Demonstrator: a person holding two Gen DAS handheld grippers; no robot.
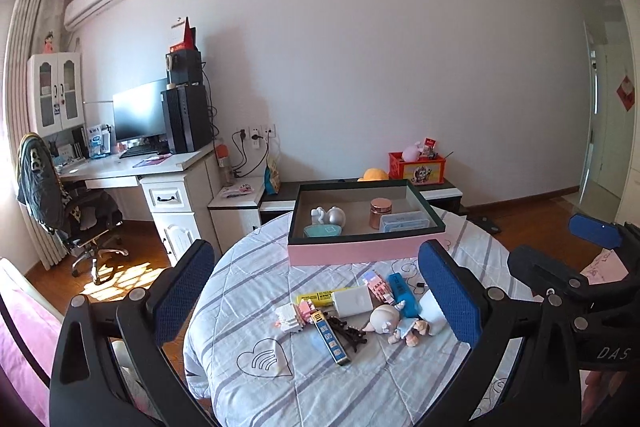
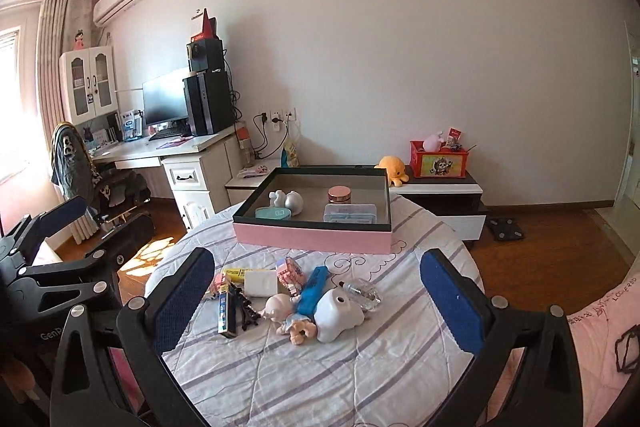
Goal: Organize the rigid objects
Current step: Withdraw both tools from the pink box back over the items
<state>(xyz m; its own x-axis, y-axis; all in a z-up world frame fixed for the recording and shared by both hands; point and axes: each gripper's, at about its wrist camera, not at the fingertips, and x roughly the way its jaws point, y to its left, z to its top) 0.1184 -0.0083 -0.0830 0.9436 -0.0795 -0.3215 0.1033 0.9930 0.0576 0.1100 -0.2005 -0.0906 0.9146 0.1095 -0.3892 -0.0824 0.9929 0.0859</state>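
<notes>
Both grippers, left [image 1: 320,287] and right [image 2: 316,291], hover with fingers apart, holding nothing; the loose toys [image 2: 296,301] lie heaped mid-frame on the tabletop [image 2: 360,367], presumably awaiting the pink box [image 2: 312,237] just behind, already partly filled.

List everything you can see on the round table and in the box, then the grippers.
Pink-sided box with dark rim: 1, far side of table.
Copper-coloured jar: 1, in box.
Clear plastic case: 1, in box.
Teal flat case: 1, in box.
Grey-white figurine: 1, in box.
Blue bar: 1, in pile on table.
White rounded block: 1, in pile.
Small doll: 1, in pile.
White rectangular box: 1, in pile.
Left gripper: open, empty.
Right gripper: open, empty.
</notes>
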